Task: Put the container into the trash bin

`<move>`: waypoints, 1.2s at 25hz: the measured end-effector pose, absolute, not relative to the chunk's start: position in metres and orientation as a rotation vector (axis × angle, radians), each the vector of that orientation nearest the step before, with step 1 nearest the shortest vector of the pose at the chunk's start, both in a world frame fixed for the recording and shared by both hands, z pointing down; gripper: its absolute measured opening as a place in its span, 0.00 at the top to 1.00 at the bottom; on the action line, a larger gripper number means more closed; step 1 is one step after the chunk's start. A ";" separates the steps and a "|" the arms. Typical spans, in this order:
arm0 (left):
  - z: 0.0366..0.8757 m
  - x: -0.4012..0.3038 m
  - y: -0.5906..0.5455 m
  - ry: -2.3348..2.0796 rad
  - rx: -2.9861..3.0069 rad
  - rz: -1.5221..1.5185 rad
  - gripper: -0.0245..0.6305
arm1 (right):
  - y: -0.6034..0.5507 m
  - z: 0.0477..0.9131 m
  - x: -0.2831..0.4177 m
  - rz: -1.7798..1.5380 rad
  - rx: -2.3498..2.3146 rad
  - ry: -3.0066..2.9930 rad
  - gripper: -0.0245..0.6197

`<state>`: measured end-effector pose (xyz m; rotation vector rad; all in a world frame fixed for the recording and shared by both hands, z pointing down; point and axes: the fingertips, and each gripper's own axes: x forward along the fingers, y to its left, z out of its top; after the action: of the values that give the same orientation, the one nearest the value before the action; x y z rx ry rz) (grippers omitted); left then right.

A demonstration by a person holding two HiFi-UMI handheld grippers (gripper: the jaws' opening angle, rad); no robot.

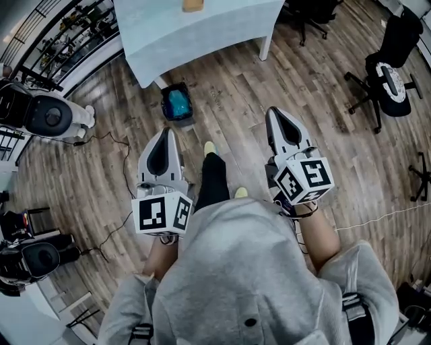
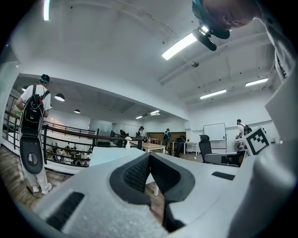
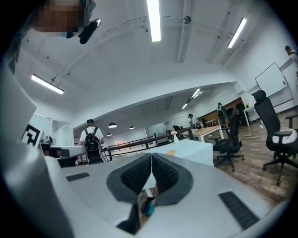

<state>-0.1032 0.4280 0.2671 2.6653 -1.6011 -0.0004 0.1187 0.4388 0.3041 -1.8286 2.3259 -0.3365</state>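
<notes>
One white table [image 1: 202, 34] fills the top of the head view. To its right stand at least two black office chairs [image 1: 389, 74]. One dark trash bin [image 1: 177, 102] with a blue liner sits on the wooden floor just beside the table's near edge. One small brown container [image 1: 192, 5] rests on the tabletop, well apart from the bin.

Both forearms reach forward from a grey hoodie, side by side, short of the table. The left gripper [image 1: 167, 131] and right gripper [image 1: 273, 111] point level toward the table. Each has its jaws closed together on nothing.
</notes>
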 end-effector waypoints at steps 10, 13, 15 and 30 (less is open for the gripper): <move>0.282 -0.087 0.379 -1.538 2.677 0.041 0.94 | 0.395 0.318 0.124 -0.366 -1.851 2.337 0.92; 0.284 -0.078 0.357 -1.512 2.699 0.074 0.94 | 0.373 0.317 0.127 -0.367 -1.863 2.342 0.92; 0.286 -0.074 0.341 -1.497 2.706 0.099 0.94 | 0.357 0.318 0.130 -0.374 -1.867 2.339 0.92; 0.288 -0.094 0.222 -1.498 2.652 0.140 0.94 | 0.239 0.317 0.100 -0.430 -1.827 2.409 0.92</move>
<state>-0.0939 0.2219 0.2884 2.6517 -1.4980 0.1400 0.1004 0.2391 0.3175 -1.8272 2.4091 -0.4298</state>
